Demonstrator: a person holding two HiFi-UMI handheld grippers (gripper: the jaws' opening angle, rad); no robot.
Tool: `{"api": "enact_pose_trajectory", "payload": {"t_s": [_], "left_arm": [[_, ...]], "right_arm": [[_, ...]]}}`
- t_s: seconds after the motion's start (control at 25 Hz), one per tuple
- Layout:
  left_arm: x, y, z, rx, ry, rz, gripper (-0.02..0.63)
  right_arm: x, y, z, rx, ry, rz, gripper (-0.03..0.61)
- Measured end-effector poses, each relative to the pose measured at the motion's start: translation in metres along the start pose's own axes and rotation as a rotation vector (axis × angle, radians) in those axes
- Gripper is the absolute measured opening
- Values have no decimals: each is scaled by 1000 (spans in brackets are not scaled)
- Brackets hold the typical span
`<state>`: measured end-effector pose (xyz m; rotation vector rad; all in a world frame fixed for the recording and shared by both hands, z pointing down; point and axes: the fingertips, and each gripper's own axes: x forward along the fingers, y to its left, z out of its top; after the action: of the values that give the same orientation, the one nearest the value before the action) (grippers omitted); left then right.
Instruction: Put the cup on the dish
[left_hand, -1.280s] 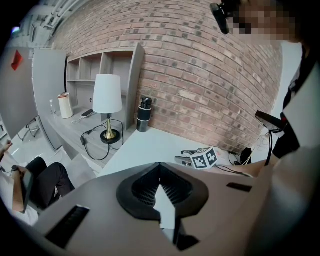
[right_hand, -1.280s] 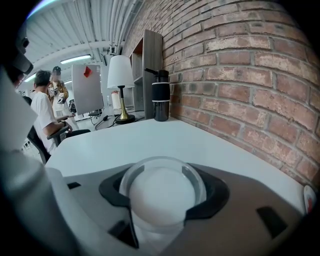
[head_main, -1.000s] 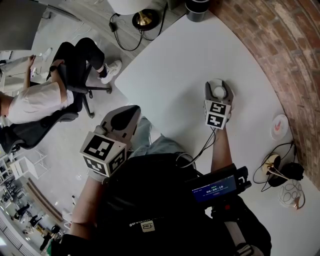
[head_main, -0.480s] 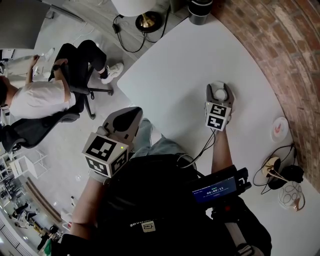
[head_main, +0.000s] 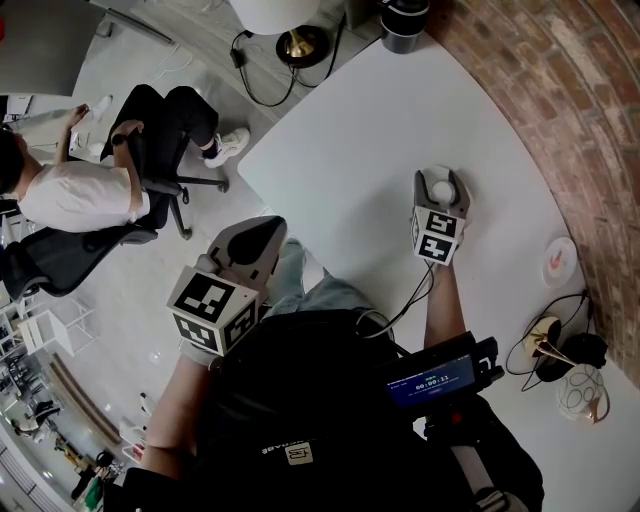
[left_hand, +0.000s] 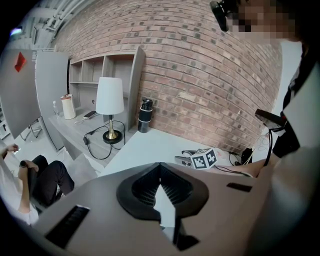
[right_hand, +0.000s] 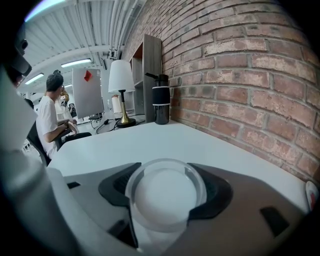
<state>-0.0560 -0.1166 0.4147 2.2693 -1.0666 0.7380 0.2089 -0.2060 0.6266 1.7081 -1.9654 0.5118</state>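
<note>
A clear plastic cup (head_main: 441, 188) sits upright between the jaws of my right gripper (head_main: 440, 174), which is shut on it low over the white table (head_main: 350, 130). In the right gripper view the cup (right_hand: 165, 192) fills the gap of the right gripper (right_hand: 165, 175). The dish (head_main: 558, 260), small and white with pink marks, lies to the right near the brick wall, apart from the cup; only its edge (right_hand: 311, 192) shows in the right gripper view. My left gripper (head_main: 262, 232) hangs off the table's near-left edge, its jaw tips shut together on nothing (left_hand: 160, 167).
A black tumbler (head_main: 400, 20) stands at the table's far corner, and a lamp (head_main: 285, 25) beyond it. Cables and small items (head_main: 560, 345) lie at the near right by the wall. A person sits on an office chair (head_main: 80, 195) on the floor to the left.
Almost nothing differs. The right gripper keeps its hold on the cup at about the same spot; the head view has shifted slightly. The left gripper stays put.
</note>
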Motion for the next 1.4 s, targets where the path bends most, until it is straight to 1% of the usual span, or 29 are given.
{"api": "enact_pose_trajectory", "payload": {"t_s": [0.32, 0.6, 0.76, 0.88, 1.12, 1.4], "left_arm": [[-2, -1, -2, -5, -8, -4, 5], [-5, -3, 0, -7, -29, -7, 5], [-6, -4, -1, -9, -40, -12, 5], [-8, -5, 0, -11, -51, -19, 5], [-9, -6, 7, 6, -73, -51, 5], [-11, -9, 18, 39, -99, -111, 5]], "right_arm": [[-9, 2, 8, 4, -28, 19, 264], [-17, -2, 16, 11, -55, 10, 264], [-24, -3, 22, -2, -71, -2, 264], [-35, -4, 36, -19, -114, -16, 264], [-52, 2, 69, -17, -179, -22, 264], [-84, 11, 112, 17, -247, -21, 264]]}}
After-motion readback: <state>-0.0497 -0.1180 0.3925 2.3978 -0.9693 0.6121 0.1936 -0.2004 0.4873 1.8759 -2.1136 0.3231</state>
